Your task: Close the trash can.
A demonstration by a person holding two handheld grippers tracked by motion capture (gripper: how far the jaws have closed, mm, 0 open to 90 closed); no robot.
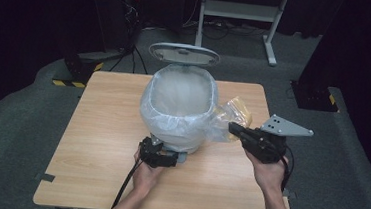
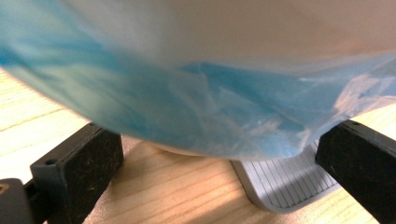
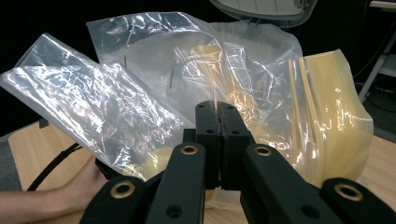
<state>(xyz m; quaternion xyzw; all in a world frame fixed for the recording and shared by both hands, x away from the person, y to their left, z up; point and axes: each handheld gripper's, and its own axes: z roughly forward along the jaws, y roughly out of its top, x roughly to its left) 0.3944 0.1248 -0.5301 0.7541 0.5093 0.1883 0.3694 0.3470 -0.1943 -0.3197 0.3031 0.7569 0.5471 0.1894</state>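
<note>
Your right claw (image 3: 219, 112) is clamped on the crinkled clear plastic bag (image 3: 140, 93), held just beside the lined bin (image 1: 178, 109); your left claw (image 2: 215, 154) stands open at the bin's pedal (image 2: 285, 182) on the tabletop (image 1: 106, 128).

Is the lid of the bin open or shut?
Open. The lid stands raised behind the bin, and the bag-lined inside is exposed from above.

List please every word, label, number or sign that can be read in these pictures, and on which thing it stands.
None: no readable text on the bin, its liner, the clear plastic bag, the tongs or the table.
</note>
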